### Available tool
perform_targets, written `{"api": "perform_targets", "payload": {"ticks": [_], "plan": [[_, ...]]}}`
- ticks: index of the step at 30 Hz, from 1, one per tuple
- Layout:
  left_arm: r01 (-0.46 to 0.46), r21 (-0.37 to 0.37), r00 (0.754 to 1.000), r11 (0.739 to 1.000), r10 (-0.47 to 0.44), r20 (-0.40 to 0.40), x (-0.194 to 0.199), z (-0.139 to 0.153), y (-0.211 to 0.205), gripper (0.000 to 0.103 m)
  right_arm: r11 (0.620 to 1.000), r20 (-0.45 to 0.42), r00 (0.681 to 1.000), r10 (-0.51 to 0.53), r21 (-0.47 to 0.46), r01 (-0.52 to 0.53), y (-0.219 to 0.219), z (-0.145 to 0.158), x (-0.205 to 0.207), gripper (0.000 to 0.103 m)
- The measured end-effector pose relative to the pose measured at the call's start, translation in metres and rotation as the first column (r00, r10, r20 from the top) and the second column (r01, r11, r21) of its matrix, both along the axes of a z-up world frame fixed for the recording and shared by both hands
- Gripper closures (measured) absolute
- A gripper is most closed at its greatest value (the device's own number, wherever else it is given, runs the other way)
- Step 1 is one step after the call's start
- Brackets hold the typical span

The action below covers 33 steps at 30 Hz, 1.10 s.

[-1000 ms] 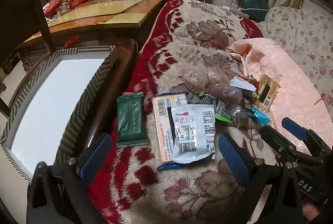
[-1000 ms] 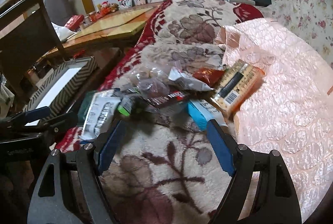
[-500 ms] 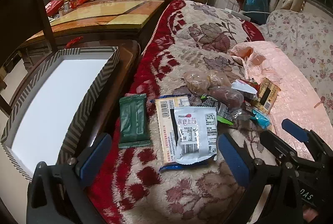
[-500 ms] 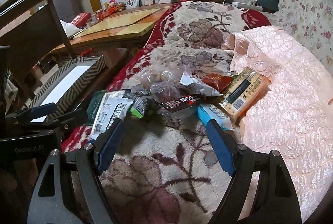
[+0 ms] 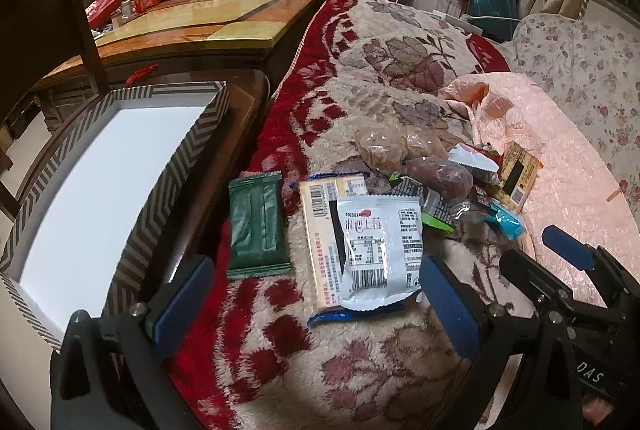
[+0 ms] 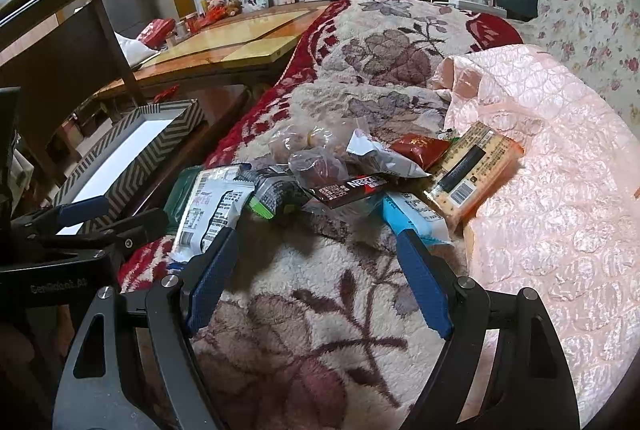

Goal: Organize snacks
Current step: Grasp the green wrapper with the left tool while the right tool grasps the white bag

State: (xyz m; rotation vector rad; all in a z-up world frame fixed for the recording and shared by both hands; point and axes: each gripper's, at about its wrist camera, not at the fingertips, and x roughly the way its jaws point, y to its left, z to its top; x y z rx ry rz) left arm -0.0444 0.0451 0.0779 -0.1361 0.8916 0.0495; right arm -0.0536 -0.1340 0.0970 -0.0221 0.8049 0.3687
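The snacks lay in a loose heap on the floral blanket covering what looked like a bed or sofa, with a pink quilted cover just to their right. Nearest the left gripper a silver-white packet rested on top of a long yellow packet, and a green packet lay apart to their left, closest to the blanket's edge. Farther back the pile thickened: clear bags of reddish and brown snacks, a dark stick packet, a red sachet, a blue-and-white packet and an orange-edged cracker pack overlapping one another. The box, white inside with chevron-striped walls, sat empty on a wooden desk just beside the blanket, probably placed there so packets needed only a short carry. The left gripper hovered above the silver-white packet with its jaws spread wide and nothing between them, seemingly lined up for the topmost, least tangled piece. The right gripper was likewise wide open and empty, low over bare blanket in front of the heap, its right finger near the blue-and-white packet. No snack had reached the box, so the sorting appeared to be at its very beginning.
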Motion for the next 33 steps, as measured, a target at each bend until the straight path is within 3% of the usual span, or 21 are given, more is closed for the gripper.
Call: {"api": "perform_targets", "payload": {"ticks": [4, 12, 20, 33], "plan": [[0.007, -0.022, 1.0, 1.0, -0.007, -0.015, 0.001, -0.005, 0.008, 0.0, 1.0, -0.007, 1.0, 0.007, -0.003, -0.007, 0.001, -0.002, 0.0, 0.021], [-0.03, -0.16, 0.997, 0.987, 0.018, -0.075, 0.01, -0.02, 0.035, 0.001, 1.0, -0.028, 1.0, 0.01, 0.008, -0.01, 0.0, -0.009, 0.001, 0.021], [-0.026, -0.222, 0.99, 0.975, -0.005, -0.139, 0.026, -0.038, 0.046, 0.017, 1.0, -0.062, 0.998, 0.013, 0.017, -0.012, -0.001, -0.018, 0.005, 0.021], [-0.074, -0.139, 0.976, 0.988, 0.043, -0.215, 0.053, -0.049, 0.061, 0.026, 1.0, -0.093, 0.996, 0.015, 0.025, -0.013, -0.004, -0.025, 0.011, 0.021]]}}
